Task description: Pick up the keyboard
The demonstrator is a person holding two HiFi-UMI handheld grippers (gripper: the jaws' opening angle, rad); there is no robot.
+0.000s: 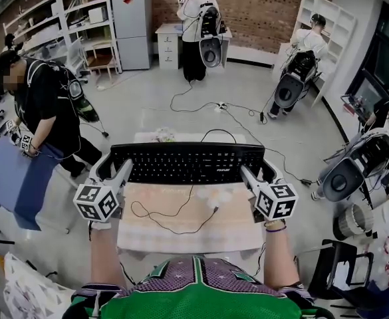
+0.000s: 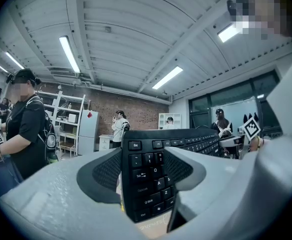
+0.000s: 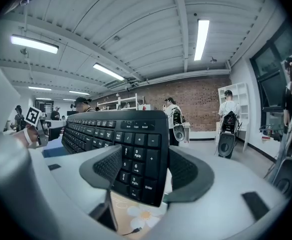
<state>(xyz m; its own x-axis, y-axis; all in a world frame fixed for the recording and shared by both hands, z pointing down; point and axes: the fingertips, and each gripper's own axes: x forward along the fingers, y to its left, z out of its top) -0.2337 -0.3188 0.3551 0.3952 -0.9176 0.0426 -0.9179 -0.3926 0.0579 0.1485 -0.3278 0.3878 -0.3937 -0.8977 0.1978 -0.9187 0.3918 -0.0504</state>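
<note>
L tongs clamp keyboard left end, R tongs right end, table partly hidden

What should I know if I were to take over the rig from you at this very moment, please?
Left claw: shut on the Esc end of the keyboard.
Right claw: shut on the number-pad end.
Keyboard: held roughly level between the two claws, apparently lifted just above the table. Its cable trails loose onto the floral mat.
Done: both ends are gripped, and the lift looks begun.
Left: probably raise it clear, move both ends together, and watch that the dangling cable does not snag.
</note>
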